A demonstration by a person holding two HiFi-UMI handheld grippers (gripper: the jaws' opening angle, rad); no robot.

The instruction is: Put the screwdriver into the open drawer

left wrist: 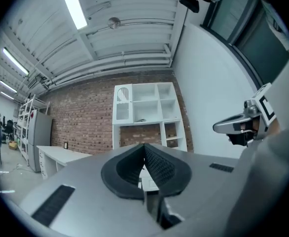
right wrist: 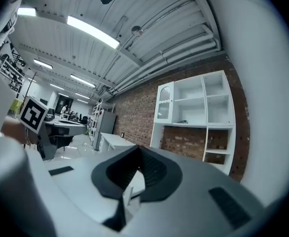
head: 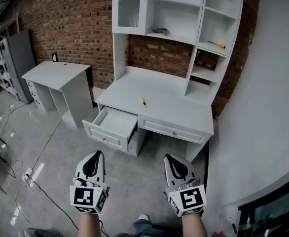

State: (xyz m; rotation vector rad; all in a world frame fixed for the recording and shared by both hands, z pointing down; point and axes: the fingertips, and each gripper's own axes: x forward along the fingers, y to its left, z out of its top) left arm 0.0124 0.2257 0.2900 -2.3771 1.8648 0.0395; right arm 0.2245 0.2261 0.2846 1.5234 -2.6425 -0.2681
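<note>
Yellow screwdriver (head: 142, 101) lies near counter (head: 125, 89) front edge, above open drawer (head: 116, 123). Left claw (head: 93, 158), right claw (head: 172, 161) both pressed together, empty, well apart from it. Risk: second screwdriver (head: 216, 45) on shelf (head: 203, 46) invites wrong pick.

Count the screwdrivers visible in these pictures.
2. The desk screwdriver lies on the desktop, behind the open drawer. The shelf screwdriver lies on a right-hand shelf. More could be hidden in the closed drawer.
</note>
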